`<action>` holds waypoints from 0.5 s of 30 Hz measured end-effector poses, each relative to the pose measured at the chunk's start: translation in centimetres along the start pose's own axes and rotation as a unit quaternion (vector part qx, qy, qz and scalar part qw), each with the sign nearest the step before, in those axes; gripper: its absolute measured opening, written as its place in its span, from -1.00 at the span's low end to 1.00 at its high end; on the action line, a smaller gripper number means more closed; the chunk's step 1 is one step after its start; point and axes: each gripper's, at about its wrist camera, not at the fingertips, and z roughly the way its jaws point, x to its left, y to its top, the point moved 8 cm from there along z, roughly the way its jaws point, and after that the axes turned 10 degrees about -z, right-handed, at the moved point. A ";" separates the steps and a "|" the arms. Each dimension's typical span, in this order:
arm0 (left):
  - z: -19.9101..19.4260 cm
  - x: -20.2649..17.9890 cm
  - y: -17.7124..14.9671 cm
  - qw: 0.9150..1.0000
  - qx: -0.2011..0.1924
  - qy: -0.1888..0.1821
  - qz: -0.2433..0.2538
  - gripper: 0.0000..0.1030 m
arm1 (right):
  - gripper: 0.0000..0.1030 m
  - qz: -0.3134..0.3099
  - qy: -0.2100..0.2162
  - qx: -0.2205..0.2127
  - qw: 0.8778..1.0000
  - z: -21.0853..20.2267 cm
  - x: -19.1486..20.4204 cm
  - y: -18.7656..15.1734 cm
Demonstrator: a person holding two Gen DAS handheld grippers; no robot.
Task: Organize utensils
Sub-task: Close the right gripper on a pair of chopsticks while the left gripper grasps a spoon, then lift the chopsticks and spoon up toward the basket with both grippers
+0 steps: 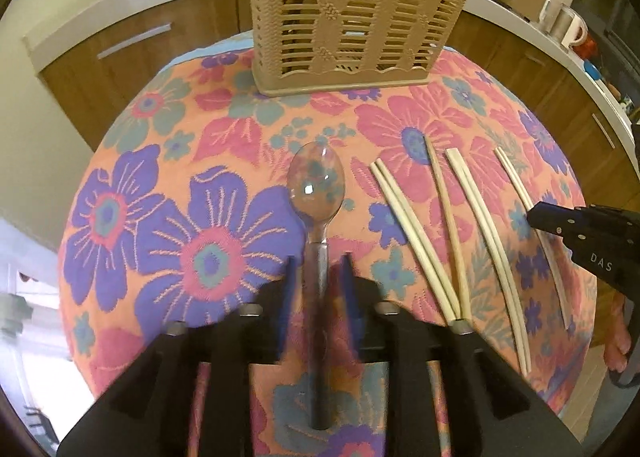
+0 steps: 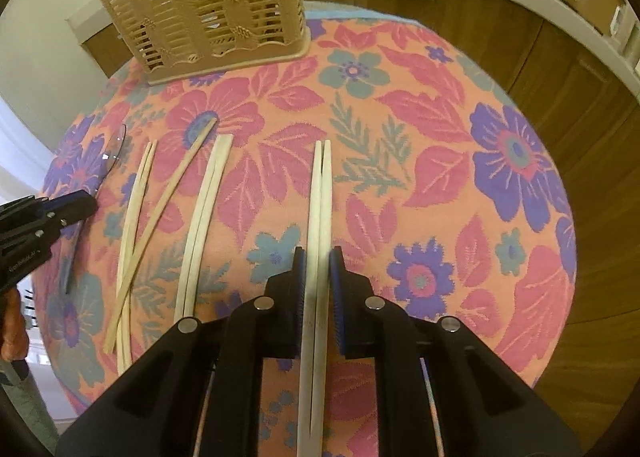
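**Lining up on spoon and chopsticks, both tongs down at the worktop**

Straddling the spoon [image 1: 318, 193], the left tongs [image 1: 319, 269] sit partly open w/ the handle running between the blue pads; a gap shows each side, so no grip yet. Spoon is clear plastic w/ a grey stem: light, stiff, prob. slippery, and the bowl would likely skid out of a pinch. Best hold looks like the handle mid-stem, where it's narrow and straight.

Right tongs [image 2: 317, 269] are nearly closed around a pale chopstick pair [image 2: 320, 217], pads close on both sides; whether they actually press, can't tell. Sticks are thin, light, rigid, and two together may scissor or roll, so a grip near the thick end, square across both, seems safest.

Further out on the flowered cloth [image 2: 400, 117] lie more chopsticks [image 2: 200, 209]: a second pair beside the held one, then a crossed bundle near the spoon.

At the far edge stands the tan slotted utensil basket [image 1: 344, 17], upright, well apart from everything; likely the destination. Kitchen cabinets [image 1: 132, 45] behind.
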 end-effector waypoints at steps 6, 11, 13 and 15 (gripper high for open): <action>0.8 0.0 1.2 1.000 0.009 0.007 0.016 -0.34 | -0.61 -0.002 0.038 0.033 0.999 0.3 -0.4 0.5; 1.4 -0.5 1.5 0.999 0.017 0.016 0.043 -0.33 | -0.54 -0.018 0.021 0.045 0.999 1.0 -0.3 1.7; 1.6 -0.8 1.7 0.998 0.019 0.023 0.054 -0.34 | -0.55 -0.018 0.022 0.048 0.998 1.2 -0.3 2.2; 1.9 -1.1 1.9 0.997 0.013 0.043 0.067 -0.71 | -0.81 -0.030 0.020 0.052 0.998 1.4 0.1 2.6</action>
